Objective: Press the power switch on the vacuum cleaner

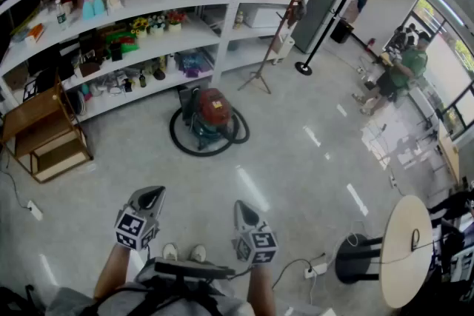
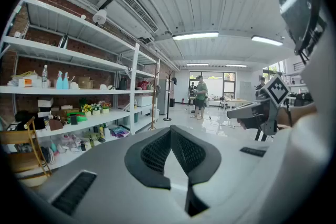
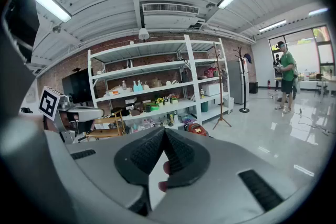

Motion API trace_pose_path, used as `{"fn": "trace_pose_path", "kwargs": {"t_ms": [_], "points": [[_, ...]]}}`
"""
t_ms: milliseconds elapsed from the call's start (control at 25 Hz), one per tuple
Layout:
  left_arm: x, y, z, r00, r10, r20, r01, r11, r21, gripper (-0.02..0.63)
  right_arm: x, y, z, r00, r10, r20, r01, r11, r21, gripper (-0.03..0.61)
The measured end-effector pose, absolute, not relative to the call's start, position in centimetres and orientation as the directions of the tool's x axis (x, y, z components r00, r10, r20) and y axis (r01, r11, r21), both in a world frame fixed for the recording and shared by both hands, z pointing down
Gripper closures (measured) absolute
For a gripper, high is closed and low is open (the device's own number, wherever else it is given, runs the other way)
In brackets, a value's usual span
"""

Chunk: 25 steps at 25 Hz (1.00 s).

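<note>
The vacuum cleaner [image 1: 212, 111] is red-topped, the shelves [image 1: 233, 11] white.

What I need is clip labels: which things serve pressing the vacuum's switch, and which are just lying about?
For the job: vacuum cleaner, left claw, right claw, both shut.
Lying about: shelving, wooden chair, coat stand, round table.

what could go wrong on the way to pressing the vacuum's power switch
The black hose loops on the floor around the red-lidded vacuum cleaner, so feet might catch on it. A white power strip with its cable lies by the person's right side, another possible trip. The switch cannot be made out from here, so a wrong spot might get pressed.
</note>
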<state>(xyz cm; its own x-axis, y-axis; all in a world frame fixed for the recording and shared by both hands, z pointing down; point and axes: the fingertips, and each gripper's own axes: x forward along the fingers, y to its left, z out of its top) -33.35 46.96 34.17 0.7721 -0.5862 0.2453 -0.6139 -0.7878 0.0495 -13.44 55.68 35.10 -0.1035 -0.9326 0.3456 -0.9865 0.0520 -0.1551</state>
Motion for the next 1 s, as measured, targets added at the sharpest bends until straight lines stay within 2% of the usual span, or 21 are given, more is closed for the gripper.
{"fn": "trace_pose_path", "kwargs": {"t_ms": [440,1000], "points": [[-32.3,47.1,35.3,0.777,-0.573,0.262,-0.605,-0.794,0.056,0.606,-12.4,55.7,35.1,-0.119,-0.945,0.305,-0.972,0.049,-0.228,0.566],[-28.8,46.2,36.2,0.759,-0.592,0.272,-0.625,-0.779,0.051,0.605,-8.1,54.5,35.0,-0.110,-0.961,0.256,-0.982,0.066,-0.174,0.566]]}}
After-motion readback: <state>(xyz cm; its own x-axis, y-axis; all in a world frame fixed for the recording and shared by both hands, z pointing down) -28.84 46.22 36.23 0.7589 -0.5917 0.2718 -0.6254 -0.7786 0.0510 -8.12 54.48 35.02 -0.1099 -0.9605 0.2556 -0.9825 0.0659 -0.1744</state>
